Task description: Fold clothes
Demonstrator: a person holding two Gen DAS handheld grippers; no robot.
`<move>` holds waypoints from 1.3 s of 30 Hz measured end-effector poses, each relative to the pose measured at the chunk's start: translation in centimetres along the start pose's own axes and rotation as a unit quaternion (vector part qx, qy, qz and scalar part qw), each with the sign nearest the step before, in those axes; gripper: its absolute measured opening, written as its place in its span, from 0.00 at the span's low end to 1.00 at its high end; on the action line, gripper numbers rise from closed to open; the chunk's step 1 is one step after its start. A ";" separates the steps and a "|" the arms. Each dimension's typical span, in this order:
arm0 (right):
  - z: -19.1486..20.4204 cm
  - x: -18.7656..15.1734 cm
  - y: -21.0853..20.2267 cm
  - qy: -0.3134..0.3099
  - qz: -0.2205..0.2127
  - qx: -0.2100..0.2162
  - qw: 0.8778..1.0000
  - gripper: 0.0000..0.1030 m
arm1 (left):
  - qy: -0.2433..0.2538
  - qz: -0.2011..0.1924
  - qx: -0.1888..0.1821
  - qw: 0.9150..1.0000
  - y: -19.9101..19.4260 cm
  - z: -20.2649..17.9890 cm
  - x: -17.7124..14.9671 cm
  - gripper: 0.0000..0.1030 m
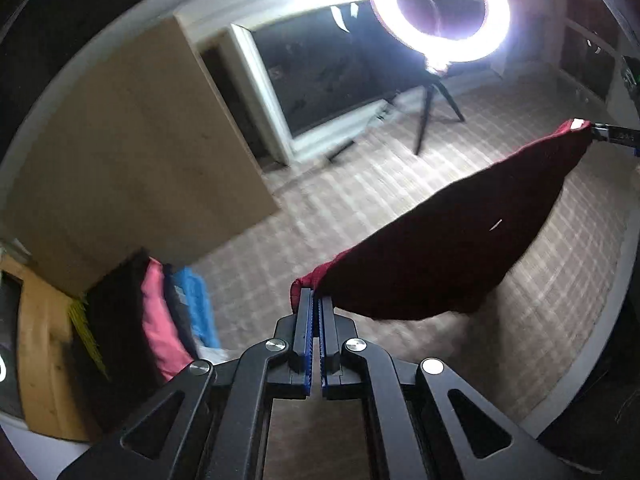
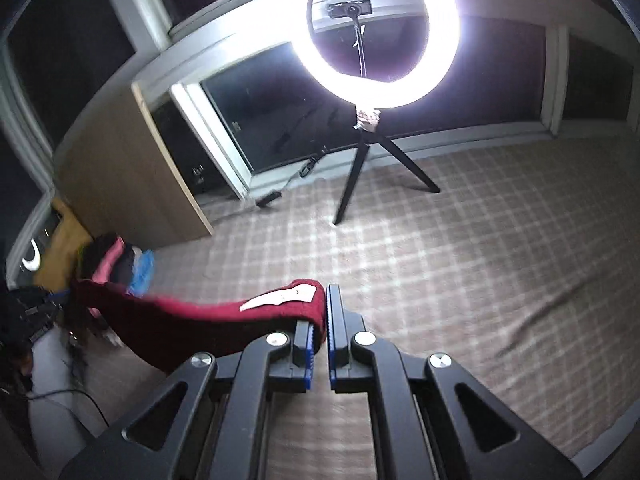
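Note:
A dark red garment [image 1: 448, 240] hangs stretched in the air between my two grippers, above the plaid-covered surface [image 1: 320, 216]. My left gripper [image 1: 317, 300] is shut on one corner of it. My right gripper [image 2: 325, 312] is shut on the other corner, where a white label [image 2: 280, 298] shows; the right gripper also appears at the far right edge of the left wrist view [image 1: 612, 134]. The garment [image 2: 180, 320] sags in the middle and runs left toward the other gripper in the right wrist view.
A lit ring light on a black tripod [image 2: 380, 40] stands at the back of the plaid surface [image 2: 460, 260]. A stack of folded clothes, black, pink and blue [image 1: 160, 320], lies at the left beside a wooden board [image 1: 132, 160]. Dark windows are behind.

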State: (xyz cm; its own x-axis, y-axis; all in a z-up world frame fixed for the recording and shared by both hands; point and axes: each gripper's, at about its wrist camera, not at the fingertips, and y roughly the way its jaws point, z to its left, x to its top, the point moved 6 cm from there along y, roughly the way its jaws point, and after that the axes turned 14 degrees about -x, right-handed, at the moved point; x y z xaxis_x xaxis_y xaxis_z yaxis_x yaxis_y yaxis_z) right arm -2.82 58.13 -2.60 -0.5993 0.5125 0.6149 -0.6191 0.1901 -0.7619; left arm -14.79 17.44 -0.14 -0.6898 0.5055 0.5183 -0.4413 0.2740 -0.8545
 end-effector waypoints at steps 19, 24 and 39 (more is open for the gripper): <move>-4.8 -23.9 7.2 -0.029 0.193 -0.155 0.969 0.29 | 0.059 0.187 -0.180 0.964 15.4 -11.6 -21.0 0.02; -4.5 -22.9 3.5 -0.060 0.155 -0.161 0.973 0.34 | 0.057 0.179 -0.192 0.963 14.8 -10.9 -21.6 0.04; 1.1 -24.5 7.2 -0.307 0.145 -0.129 0.932 0.34 | 0.001 0.146 -0.214 0.966 13.0 -9.4 -22.0 0.10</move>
State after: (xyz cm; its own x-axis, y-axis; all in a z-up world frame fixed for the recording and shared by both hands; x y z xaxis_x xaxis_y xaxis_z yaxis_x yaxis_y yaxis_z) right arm 6.86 45.98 -22.95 -0.9488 0.0136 0.3155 -0.2906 0.3537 -0.8891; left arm 0.00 17.56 -22.98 -0.7478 0.6137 0.2532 0.0495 0.4318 -0.9006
